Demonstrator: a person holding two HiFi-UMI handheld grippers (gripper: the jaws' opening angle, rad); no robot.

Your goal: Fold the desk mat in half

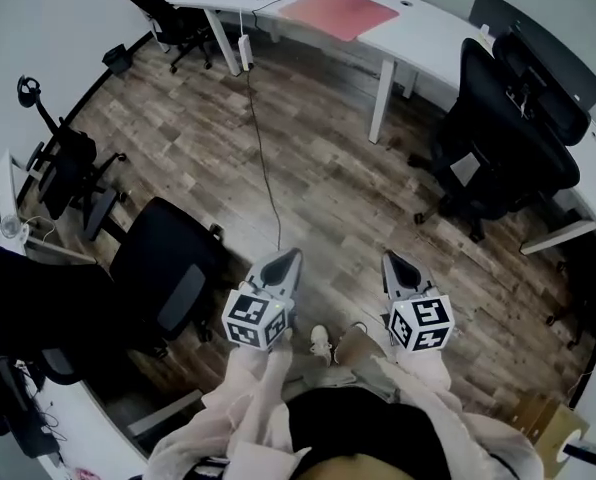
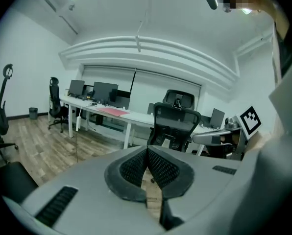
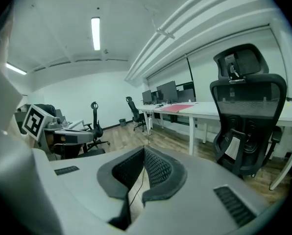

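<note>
Left tongs [image 1: 289, 260] and right tongs [image 1: 392, 262] are both sitting shut, gripping nothing, above the wood floor [image 1: 308, 168]. Pink desk mat [image 1: 339, 13] is lying flat on the far tabletop [image 1: 433, 38], well apart from them.

Two grey hand-held grippers show: the left gripper [image 1: 291, 260] and the right gripper [image 1: 391, 261]. Each carries one white cube with black square markers, so two in all: the left cube [image 1: 255, 319] and the right cube [image 1: 421, 324].

There is one flat pink rectangular desk mat [image 1: 340, 12].

Four black office chairs on castors can be counted: a first chair [image 1: 166, 10], a second chair [image 1: 66, 168], a third chair [image 1: 170, 273] and a fourth chair [image 1: 508, 108]. A dark shape at the right edge is too cut off to count.

There is one white power strip [image 1: 245, 52], one thin black cable [image 1: 263, 158] and one small black bin [image 1: 118, 59].
</note>
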